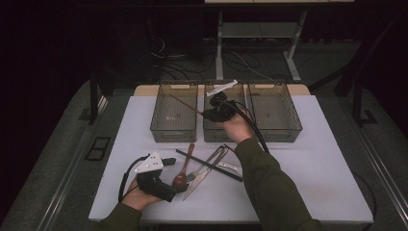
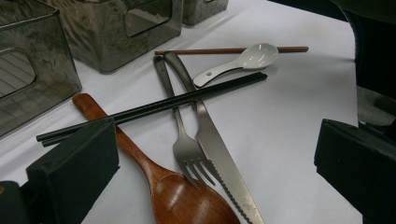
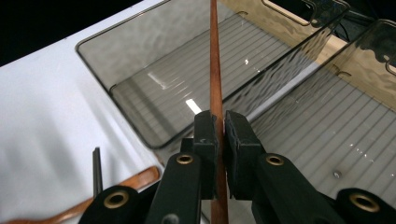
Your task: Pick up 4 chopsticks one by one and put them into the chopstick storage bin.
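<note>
My right gripper [image 1: 207, 114] hangs over the middle bin [image 1: 217, 134], shut on a thin brown chopstick [image 1: 185, 103] that points left over the left bin [image 1: 166, 126]. In the right gripper view the chopstick [image 3: 215, 56] runs straight up between the closed jaws of the right gripper [image 3: 220, 123]. My left gripper [image 1: 169, 179] rests low at the table's front left, open, jaws on either side of the bowl of a wooden spoon [image 1: 182, 177]. In its own view the left gripper [image 2: 215, 172] stands wide open around the wooden spoon [image 2: 187, 200], a fork [image 2: 180, 140] and a knife [image 2: 212, 140].
A pair of black chopsticks [image 2: 154, 107] lies across the fork and knife. Behind them lie a white ceramic spoon [image 2: 247, 58] and a second brown chopstick [image 2: 219, 50]. A third bin [image 1: 276, 130] stands at the back right. The white table [image 1: 317, 159] has free room on the right.
</note>
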The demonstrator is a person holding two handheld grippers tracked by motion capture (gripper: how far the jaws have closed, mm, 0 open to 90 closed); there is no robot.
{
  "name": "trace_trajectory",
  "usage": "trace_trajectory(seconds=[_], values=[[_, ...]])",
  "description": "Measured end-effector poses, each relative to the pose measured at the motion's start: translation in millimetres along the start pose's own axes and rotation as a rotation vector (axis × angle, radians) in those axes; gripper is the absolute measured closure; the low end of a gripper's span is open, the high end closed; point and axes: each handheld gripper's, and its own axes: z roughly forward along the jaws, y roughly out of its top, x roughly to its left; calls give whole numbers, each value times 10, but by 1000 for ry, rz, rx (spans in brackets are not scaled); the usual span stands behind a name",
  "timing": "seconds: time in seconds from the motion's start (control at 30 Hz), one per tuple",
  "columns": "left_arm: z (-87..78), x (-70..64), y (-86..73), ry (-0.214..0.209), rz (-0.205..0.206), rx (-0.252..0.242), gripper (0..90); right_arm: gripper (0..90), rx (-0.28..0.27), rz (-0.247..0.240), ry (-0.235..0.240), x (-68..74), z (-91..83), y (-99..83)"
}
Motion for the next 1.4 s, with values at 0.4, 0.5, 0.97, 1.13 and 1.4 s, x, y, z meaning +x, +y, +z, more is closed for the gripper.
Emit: trace_trajectory(seconds=[0.4, 0.5, 0.97, 1.13, 1.4], values=[[11, -1, 4, 2, 2, 1, 0, 838, 46, 28, -51, 2, 242, 240], [14, -6, 8, 0, 0, -1, 0, 838, 55, 39, -63, -9, 306, 279], [49, -30, 27, -17, 21, 1, 0, 836, 107, 49, -73, 167, 618, 481], [66, -54, 33, -28, 25, 5, 0, 836, 124, 50, -88, 217, 695, 529], [65, -47, 32, -29, 29, 12, 0, 824, 129, 53, -76, 244, 794, 506]])
